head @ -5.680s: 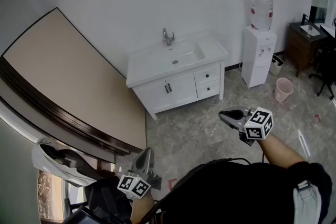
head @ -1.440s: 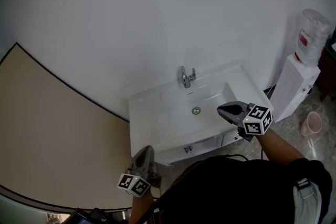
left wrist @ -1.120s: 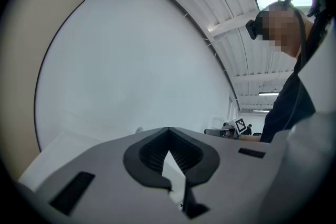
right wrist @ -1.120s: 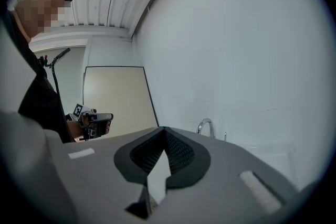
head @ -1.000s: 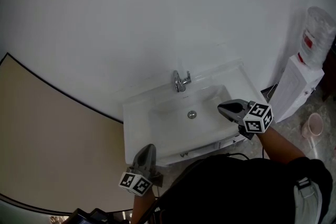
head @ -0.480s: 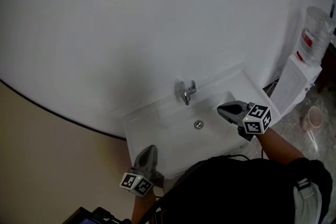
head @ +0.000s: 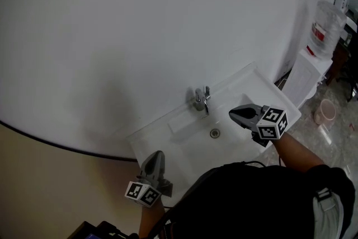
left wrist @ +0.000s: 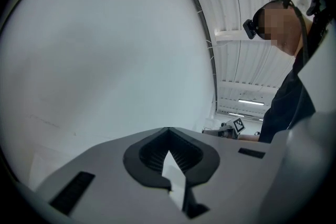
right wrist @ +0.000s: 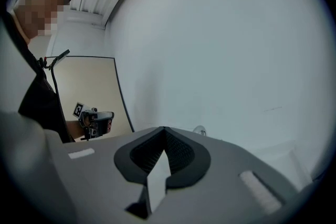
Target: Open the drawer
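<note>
The drawer cannot be seen: the front of the cabinet is hidden below the white washbasin top (head: pixel 168 140) and the person's dark top (head: pixel 251 204). The washbasin top stands against a plain white wall (head: pixel 140 19), with a chrome tap (head: pixel 202 99) at its back and a round drain (head: pixel 215 133) in the bowl.

In the head view the right gripper (head: pixel 232 113) hangs over the right part of the bowl, just right of the drain, pointing towards the tap. Its own view shows the jaws pressed together at the tips with nothing between them (right wrist: pixel 164 129). The left gripper (head: pixel 156 155) is at the near left corner of the washbasin top, pointing at the wall. Its jaws also meet at the tips and hold nothing (left wrist: pixel 168 129).

To the right of the basin stands a white water dispenser (head: pixel 306 73), and a pink bin (head: pixel 324 111) sits on the floor near it
</note>
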`<state>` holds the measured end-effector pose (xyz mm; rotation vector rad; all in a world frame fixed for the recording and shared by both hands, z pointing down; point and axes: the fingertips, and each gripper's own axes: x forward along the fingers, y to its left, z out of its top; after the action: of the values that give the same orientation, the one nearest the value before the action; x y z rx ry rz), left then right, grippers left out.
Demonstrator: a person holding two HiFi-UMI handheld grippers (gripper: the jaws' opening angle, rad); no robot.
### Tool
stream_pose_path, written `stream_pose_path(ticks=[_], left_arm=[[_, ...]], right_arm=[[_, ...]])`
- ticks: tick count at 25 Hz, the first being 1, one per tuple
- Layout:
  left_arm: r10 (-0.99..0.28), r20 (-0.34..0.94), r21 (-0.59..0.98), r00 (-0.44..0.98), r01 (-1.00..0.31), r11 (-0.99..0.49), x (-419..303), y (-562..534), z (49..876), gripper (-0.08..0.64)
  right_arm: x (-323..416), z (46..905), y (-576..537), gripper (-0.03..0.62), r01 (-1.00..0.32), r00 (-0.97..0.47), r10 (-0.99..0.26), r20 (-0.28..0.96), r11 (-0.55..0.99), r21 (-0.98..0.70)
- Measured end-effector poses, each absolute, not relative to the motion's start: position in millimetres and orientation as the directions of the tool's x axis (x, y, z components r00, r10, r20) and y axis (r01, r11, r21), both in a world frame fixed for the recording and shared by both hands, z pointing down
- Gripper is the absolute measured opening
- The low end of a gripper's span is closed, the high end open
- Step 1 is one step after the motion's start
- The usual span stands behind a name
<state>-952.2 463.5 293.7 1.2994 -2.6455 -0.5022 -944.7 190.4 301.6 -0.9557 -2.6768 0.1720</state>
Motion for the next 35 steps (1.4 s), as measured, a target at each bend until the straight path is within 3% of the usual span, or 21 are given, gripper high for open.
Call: stream_pose_path(ticks=[11,25,35], left_arm=[[-0.828,0.008,0.407,-0.560,-0.755,0.514,-994,436,319,-0.008],[-0.778,0.121,0.400,-0.617,-0.687,0.607,-994,303,338,-0.008],[-0.852,0.222,0.409,-0.474,-0.748,0.523,-997,218,379,-0.008]], right_arm=[[-972,316,166,-0.002,0.559,-0.751,0.597,0.282,0.802,-0.210],[-1007,372,77,-0.002,0.683,-0.613,0.749,0.253,0.663,-0.307],[-984,413,7,-0.002,0.600,-0.685,0.678,0.268,0.733,-0.321]])
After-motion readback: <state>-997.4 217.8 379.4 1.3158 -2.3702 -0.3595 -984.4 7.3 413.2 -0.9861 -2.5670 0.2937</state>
